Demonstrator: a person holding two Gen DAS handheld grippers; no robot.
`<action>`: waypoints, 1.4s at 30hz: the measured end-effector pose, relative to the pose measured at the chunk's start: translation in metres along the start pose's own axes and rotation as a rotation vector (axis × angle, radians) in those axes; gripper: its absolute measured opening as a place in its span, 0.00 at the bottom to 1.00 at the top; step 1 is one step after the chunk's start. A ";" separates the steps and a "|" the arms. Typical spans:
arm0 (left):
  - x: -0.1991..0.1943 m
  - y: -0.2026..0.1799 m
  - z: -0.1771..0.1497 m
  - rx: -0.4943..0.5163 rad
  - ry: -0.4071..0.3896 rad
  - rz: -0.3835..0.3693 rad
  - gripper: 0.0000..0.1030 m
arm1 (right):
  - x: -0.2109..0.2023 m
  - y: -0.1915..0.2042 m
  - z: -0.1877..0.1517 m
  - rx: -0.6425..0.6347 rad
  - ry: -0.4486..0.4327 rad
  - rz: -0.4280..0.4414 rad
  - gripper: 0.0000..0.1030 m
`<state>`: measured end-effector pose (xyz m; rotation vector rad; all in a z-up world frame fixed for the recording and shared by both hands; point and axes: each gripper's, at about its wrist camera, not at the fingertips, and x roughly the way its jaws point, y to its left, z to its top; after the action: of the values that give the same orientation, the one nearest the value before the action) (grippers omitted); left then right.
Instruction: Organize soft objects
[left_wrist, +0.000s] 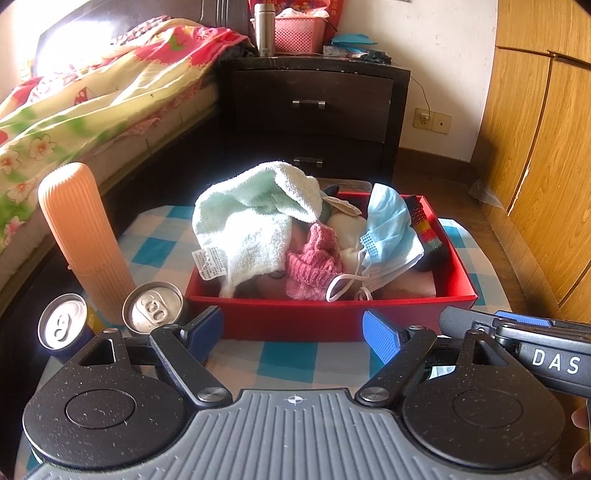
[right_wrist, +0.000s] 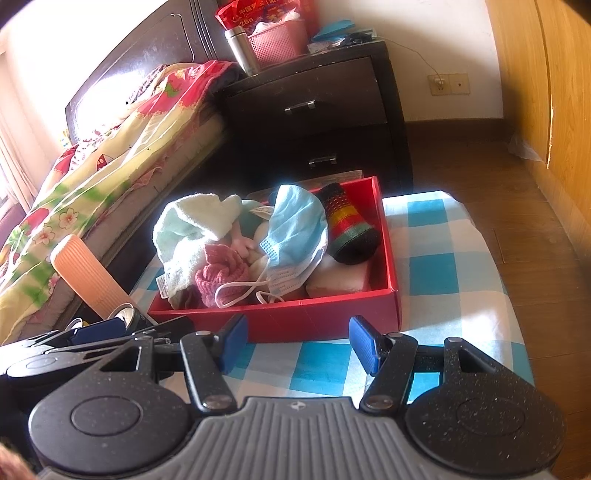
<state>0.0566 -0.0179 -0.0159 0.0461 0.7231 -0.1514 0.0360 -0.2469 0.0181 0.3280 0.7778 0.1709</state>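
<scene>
Centre of frame: red box (left_wrist: 332, 317) on the checked tabletop (left_wrist: 295, 362), heaped with a pale green towel (left_wrist: 251, 229), pink knitted piece (left_wrist: 314, 266), blue face mask (left_wrist: 388, 229) and striped knit roll (right_wrist: 351, 229). Lower frame: left tool (left_wrist: 293, 330) and right tool (right_wrist: 297, 341), both wide open, empty, just short of the box's near wall. Risk, as judged: mask loops (right_wrist: 240, 290) trailing over the pile and snagging on a lifted item; cans (left_wrist: 155, 308) and ribbed orange bottle (left_wrist: 81, 236) at lower left toppling under a sideways sweep.
</scene>
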 end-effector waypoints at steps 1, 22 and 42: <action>0.000 0.000 0.000 0.001 -0.002 0.003 0.79 | 0.000 0.000 0.000 -0.001 -0.002 0.000 0.37; 0.001 0.002 0.000 -0.004 0.005 0.006 0.82 | 0.001 0.000 -0.001 -0.002 -0.003 0.001 0.38; -0.007 0.001 0.000 0.002 -0.064 -0.008 0.82 | -0.001 -0.001 0.000 0.030 -0.020 0.004 0.38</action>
<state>0.0522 -0.0158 -0.0113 0.0403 0.6596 -0.1606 0.0354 -0.2480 0.0182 0.3590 0.7607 0.1592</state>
